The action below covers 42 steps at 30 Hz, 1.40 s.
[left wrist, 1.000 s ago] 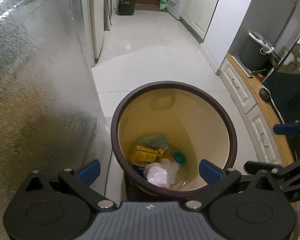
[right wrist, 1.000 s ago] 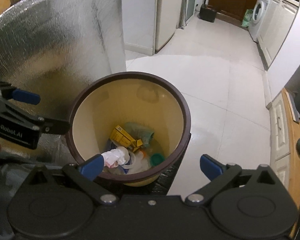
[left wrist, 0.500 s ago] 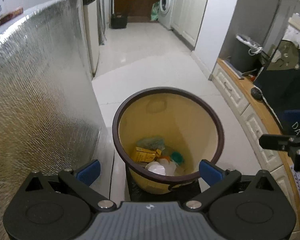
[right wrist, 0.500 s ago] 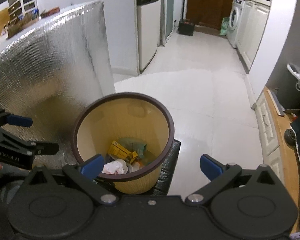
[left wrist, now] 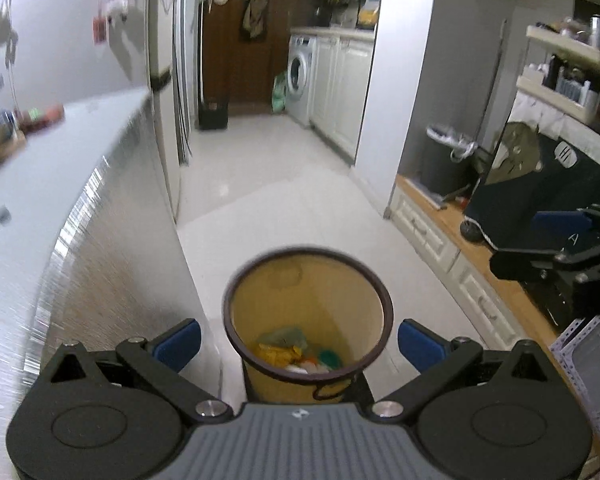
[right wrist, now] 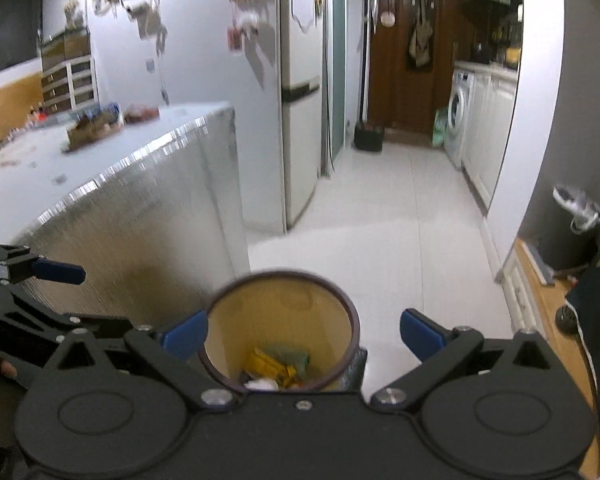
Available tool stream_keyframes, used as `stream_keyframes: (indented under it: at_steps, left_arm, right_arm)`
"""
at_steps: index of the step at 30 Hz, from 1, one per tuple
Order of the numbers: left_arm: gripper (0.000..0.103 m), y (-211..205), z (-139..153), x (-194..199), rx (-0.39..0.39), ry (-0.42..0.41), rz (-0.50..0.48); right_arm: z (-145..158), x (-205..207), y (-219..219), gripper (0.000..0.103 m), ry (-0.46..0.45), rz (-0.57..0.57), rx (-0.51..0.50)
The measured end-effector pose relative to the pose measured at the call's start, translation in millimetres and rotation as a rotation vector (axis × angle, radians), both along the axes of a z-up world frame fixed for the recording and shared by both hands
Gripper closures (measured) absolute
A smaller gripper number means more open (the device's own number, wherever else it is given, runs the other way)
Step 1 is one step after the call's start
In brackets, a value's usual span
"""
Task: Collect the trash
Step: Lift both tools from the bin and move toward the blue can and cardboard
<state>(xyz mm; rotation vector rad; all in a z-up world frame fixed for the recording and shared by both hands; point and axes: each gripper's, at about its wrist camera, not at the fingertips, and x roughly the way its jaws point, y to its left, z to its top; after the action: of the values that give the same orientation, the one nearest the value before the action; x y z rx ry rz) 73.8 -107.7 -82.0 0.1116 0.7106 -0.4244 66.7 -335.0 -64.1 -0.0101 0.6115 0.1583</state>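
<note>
Brown-rimmed, yellow-walled trash bin [left wrist: 307, 312] stands upright on the white tile floor [left wrist: 268, 184], long axis vertical, open mouth facing up toward us. We look down into it from both wrist views; motion blur softens the rim. At the bin's bottom lies the trash [left wrist: 296, 350]: a yellow box [right wrist: 270, 366], something crumpled and green beside it, a white wad nearest us, a teal round piece to the right. Details are too blurred to name further.

Our left gripper [left wrist: 298, 344] hangs above the near rim of the bin, blue pads spread wide to either side of it, holding nothing. Our right gripper [right wrist: 302, 334] is likewise spread wide and empty, the bin framed between its pads.

Left of the bin, close beside it, rises a counter wrapped in silver foil [right wrist: 140, 216]. Beyond the bin the floor runs to a washing machine [left wrist: 300, 74] by a wooden door. Right of the bin sits a low white cabinet with a wood top [left wrist: 452, 240].
</note>
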Motion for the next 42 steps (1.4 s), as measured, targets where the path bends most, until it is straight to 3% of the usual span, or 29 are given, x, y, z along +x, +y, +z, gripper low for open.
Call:
stream_keyframes:
  at_steps: [8, 15, 20, 29, 34, 42]
  left_arm:
    - [0.000, 32.2, 59.1, -18.7, 0.002, -0.159, 0.013]
    - [0.000, 74.8, 103.8, -12.6, 0.026, -0.277, 0.051]
    - [0.000, 109.7, 122.5, 11.3, 0.035, -0.311, 0.096]
    - [0.000, 177.8, 149.5, 98.6, 0.044, -0.337, 0.217]
    - [0.000, 212.3, 150.1, 151.7, 0.032, -0.328, 0.289]
    - [0.000, 267.0, 107.0, 219.8, -0.040, -0.251, 0.387]
  right_arm:
    - [44.4, -12.3, 23.8, 0.000, -0.151, 0.026, 0.060]
    - [87.8, 7.3, 64.8, 0.000, -0.264, 0.109, 0.119]
    - [105.3, 38.5, 103.3, 0.000, -0.299, 0.145, 0.179]
    - [128.2, 111.2, 178.2, 0.000, -0.306, 0.213, 0.200]
    - [134.5, 155.6, 208.0, 0.000, -0.304, 0.223, 0.188]
    - [118.5, 221.0, 250.2, 0.000, -0.222, 0.222, 0.225]
